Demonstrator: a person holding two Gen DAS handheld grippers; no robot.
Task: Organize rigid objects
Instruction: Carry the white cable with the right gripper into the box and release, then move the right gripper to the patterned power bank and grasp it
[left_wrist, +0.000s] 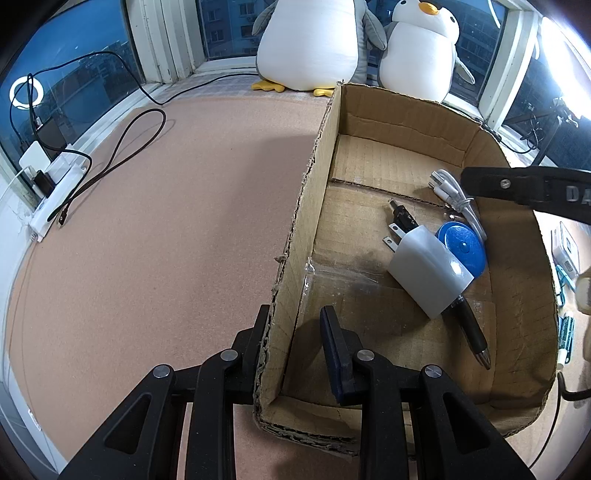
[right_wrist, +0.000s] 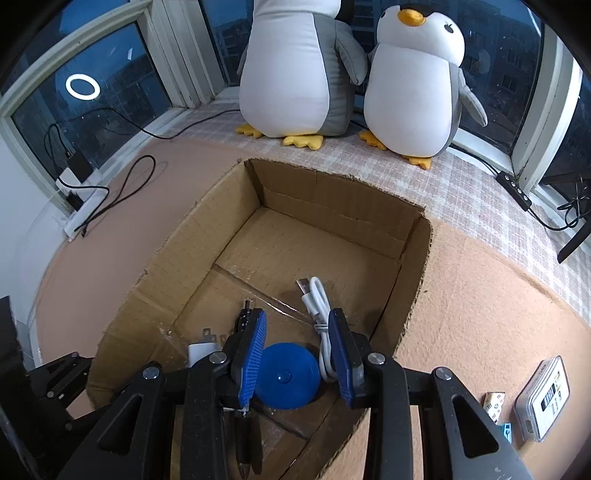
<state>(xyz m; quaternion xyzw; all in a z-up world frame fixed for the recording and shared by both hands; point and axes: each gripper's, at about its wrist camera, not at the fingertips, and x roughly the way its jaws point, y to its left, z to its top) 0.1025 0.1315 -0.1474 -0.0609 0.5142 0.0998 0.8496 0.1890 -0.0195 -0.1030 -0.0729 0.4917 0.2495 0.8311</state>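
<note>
Right wrist view: right claw (right_wrist: 297, 354) hangs spread above the blue disc (right_wrist: 287, 376) in the cardboard box (right_wrist: 332, 199), pads clear of it.

The cardboard box (right_wrist: 280, 236) is bare at its far half, while charger (left_wrist: 428, 269), disc (right_wrist: 286, 376) and cable (right_wrist: 319, 306) crowd the near end

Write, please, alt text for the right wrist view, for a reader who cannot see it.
The right gripper, jaws open, hangs over a blue disc inside a cardboard box, beside a white cable, a white charger and a black pen. Two plush penguins sit behind.
</note>
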